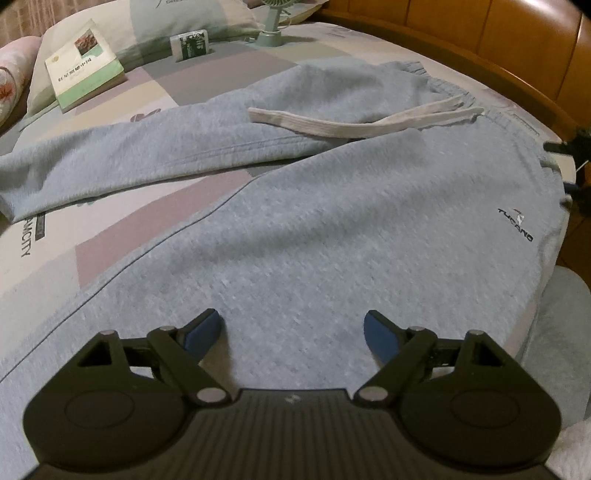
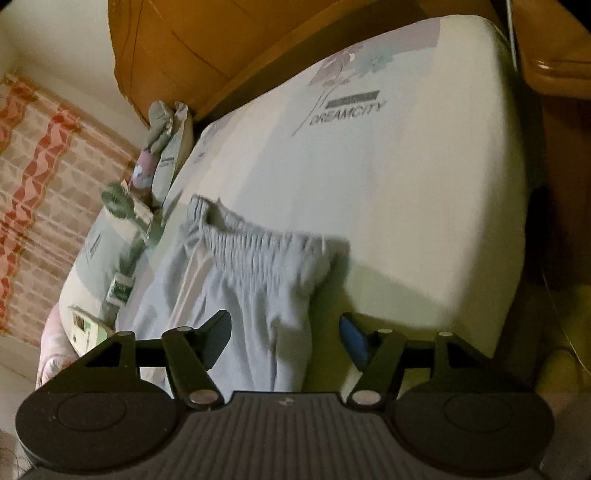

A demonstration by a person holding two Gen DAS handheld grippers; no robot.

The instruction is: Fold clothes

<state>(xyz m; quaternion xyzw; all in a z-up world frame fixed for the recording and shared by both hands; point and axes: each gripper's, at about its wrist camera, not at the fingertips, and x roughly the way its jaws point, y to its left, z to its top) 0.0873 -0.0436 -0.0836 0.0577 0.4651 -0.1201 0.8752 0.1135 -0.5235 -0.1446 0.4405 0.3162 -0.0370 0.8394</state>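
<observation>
While legs splayed leftward, sweatpants waistband rightward.

- Sweatpants: pale heathered grey-blue, a small dark logo near the hip.
- Drawstring reads off-white.
- Bedsheet: patchwork blocks of cream, mauve and grey, dark lettering printed on it.
- Book: white cover, green band.
- Bed frame glows orange-brown wood.
- Curtain: cream with orange-red wavy stripes.
- Left gripper: black, blue fingertip pads.
</observation>
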